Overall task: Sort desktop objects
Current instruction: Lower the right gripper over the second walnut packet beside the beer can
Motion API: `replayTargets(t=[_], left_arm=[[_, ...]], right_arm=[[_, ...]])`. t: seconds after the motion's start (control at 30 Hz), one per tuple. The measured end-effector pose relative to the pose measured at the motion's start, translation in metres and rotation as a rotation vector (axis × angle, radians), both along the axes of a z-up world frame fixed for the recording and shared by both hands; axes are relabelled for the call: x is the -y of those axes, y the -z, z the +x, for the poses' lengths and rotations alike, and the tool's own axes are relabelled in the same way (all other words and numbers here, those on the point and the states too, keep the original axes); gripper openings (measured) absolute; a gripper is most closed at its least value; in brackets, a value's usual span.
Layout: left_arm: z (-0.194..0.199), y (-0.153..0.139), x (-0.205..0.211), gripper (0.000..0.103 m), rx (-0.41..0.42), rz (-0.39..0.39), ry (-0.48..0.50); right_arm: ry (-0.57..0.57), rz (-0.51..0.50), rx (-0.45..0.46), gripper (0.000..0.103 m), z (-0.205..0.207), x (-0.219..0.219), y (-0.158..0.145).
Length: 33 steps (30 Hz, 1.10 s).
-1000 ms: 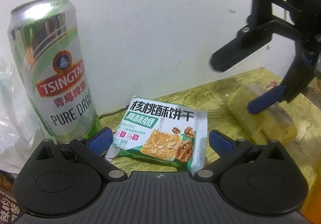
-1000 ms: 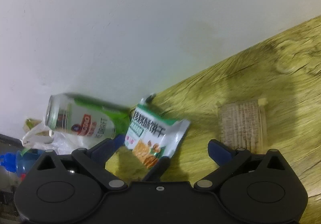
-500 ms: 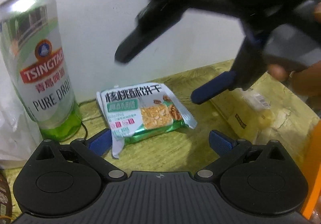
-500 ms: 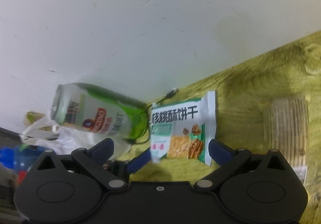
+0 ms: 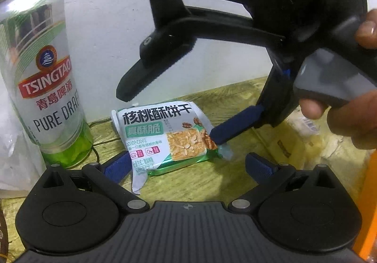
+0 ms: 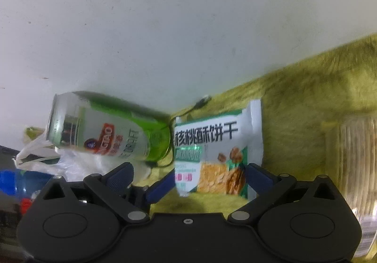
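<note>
A green-and-white biscuit packet [image 5: 165,135] lies flat on the yellowish wooden table [image 5: 212,183], close to the white wall. A tall Tsingtao beer can [image 5: 44,79] stands upright to its left. My left gripper [image 5: 188,166] is open just in front of the packet, its left pad beside the packet's near corner. My right gripper [image 5: 169,115], held by a hand [image 5: 353,121], hangs open over the packet, its lower blue pad touching the packet's right end. In the right wrist view the packet [image 6: 216,152] lies partly between the open right gripper's [image 6: 188,176] fingers, with the can [image 6: 108,131] beside it.
A clear pack of crackers [image 5: 306,140] lies right of the biscuit packet. A white plastic bag [image 5: 11,145] sits left of the can, with a blue bottle [image 6: 21,180] beyond it. A thin black cable [image 6: 200,103] runs along the wall. An orange edge [image 5: 370,192] is at far right.
My right gripper has swung in from the right and come down over the biscuit packet, its lower pad now at the packet's right end. The left gripper has shifted slightly; both stay open.
</note>
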<state>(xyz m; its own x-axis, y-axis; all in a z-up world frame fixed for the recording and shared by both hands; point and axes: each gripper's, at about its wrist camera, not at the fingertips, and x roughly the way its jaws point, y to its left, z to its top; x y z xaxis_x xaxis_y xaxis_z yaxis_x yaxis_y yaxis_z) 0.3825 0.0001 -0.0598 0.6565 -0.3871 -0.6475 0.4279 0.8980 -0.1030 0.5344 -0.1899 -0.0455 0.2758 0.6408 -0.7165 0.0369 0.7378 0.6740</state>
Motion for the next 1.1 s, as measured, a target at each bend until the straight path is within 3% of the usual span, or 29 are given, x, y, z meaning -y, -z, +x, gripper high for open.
replayTargets(t=[0.37, 0.67, 0.9, 0.97, 1.1], left_arm=[[-0.038, -0.014, -0.016, 0.103, -0.055, -0.001, 0.037], [-0.08, -0.034, -0.019, 0.103, -0.06, 0.117, 0.123], [-0.109, -0.049, -0.057, 0.103, -0.081, 0.117, 0.097], [-0.085, -0.047, -0.047, 0.103, -0.083, 0.093, 0.063], [-0.033, -0.01, 0.0, 0.103, -0.085, 0.067, 0.03]], right_arm=[[-0.05, 0.008, -0.03, 0.103, -0.022, -0.004, -0.005], [-0.103, -0.013, -0.035, 0.103, -0.049, -0.01, -0.008], [-0.096, -0.023, -0.015, 0.102, -0.062, -0.003, -0.017], [-0.078, -0.051, 0.007, 0.102, -0.061, -0.003, -0.021], [-0.064, -0.102, 0.029, 0.102, -0.052, -0.01, -0.02]])
